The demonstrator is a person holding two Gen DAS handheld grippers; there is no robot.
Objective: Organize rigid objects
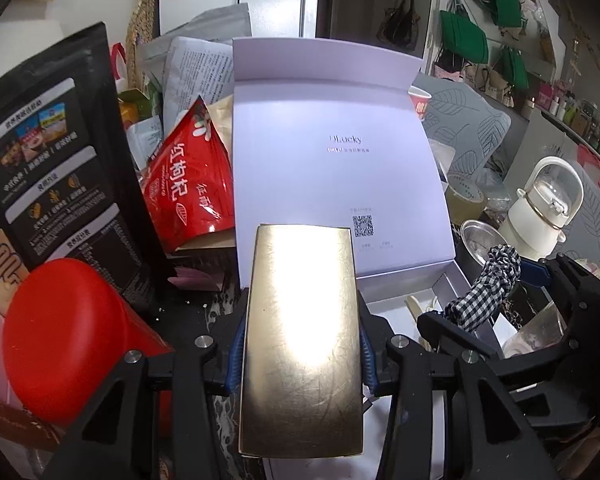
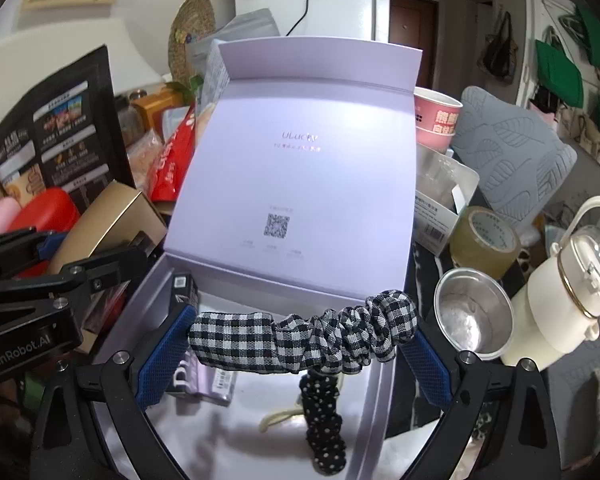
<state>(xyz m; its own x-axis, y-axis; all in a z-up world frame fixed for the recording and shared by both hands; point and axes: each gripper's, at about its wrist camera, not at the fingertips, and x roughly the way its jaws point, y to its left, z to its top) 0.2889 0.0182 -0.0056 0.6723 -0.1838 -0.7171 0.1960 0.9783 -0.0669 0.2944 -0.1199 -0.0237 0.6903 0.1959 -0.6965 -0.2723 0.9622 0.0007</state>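
Observation:
My left gripper (image 1: 302,344) is shut on a flat gold box (image 1: 300,320), its blue pads pressing on the box's long sides. The box hangs just in front of the open white gift box, whose lid (image 1: 332,168) stands up behind. My right gripper (image 2: 296,344) is shut on a black-and-white checked scrunchie (image 2: 300,340) stretched between its blue pads, above the white box's tray (image 2: 240,444). In the tray lie a polka-dot scrunchie (image 2: 324,420), a small black box (image 2: 184,288) and a pale pack (image 2: 208,384). The right wrist view shows the left gripper (image 2: 96,244) with the gold box (image 2: 116,216) at the left.
Left of the white box are a red lidded container (image 1: 60,340), a black pouch (image 1: 52,168) and a red snack bag (image 1: 192,184). To its right stand a steel cup (image 2: 472,320), a cream bottle (image 2: 572,288), a tape roll (image 2: 484,240) and pink paper cups (image 2: 436,120).

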